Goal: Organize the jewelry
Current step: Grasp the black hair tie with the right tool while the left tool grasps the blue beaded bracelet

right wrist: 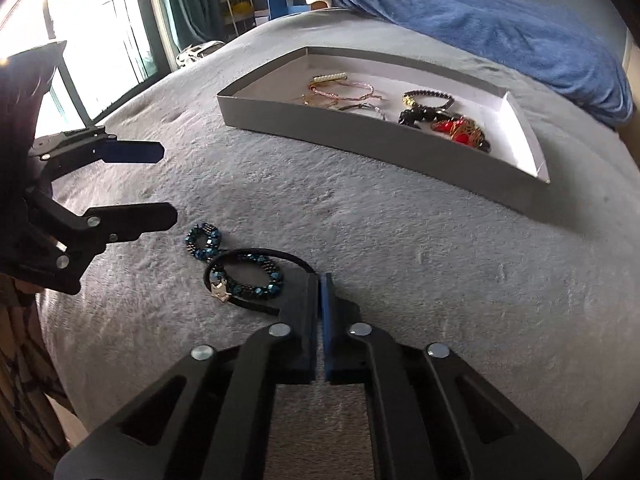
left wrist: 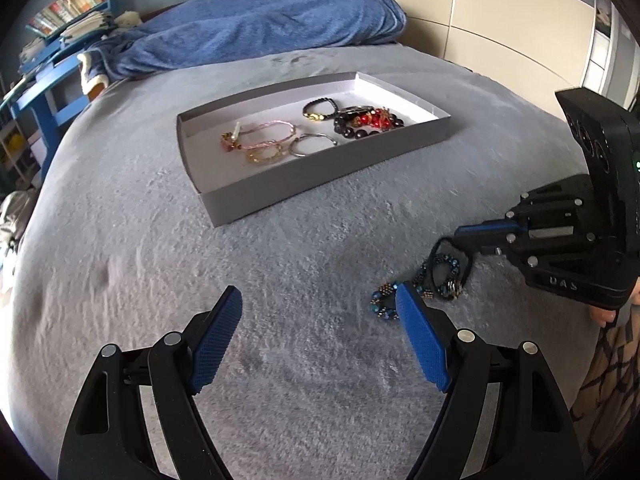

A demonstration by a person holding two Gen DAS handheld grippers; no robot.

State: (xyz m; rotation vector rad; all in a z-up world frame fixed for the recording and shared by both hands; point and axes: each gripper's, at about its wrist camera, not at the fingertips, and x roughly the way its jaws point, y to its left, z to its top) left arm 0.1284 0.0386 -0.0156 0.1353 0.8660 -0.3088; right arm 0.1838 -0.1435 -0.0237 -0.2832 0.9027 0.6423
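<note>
On the grey bedspread (right wrist: 400, 260), at about 10 o'clock from my right gripper (right wrist: 320, 280), lies a blue beaded bracelet (right wrist: 250, 278) inside a black cord loop (right wrist: 276, 255), a smaller beaded ring (right wrist: 203, 240) touching it at 10 o'clock. My right fingers are pressed together on the cord, which I judge is the easiest part to lift. My left gripper (left wrist: 320, 308) hangs wide apart, holding nothing, beside the smaller ring. Grey tray (right wrist: 360, 136), 12 o'clock, well apart: sorted bracelets already inside, likely destination. Blue blanket (right wrist: 500, 28) beyond.
</note>
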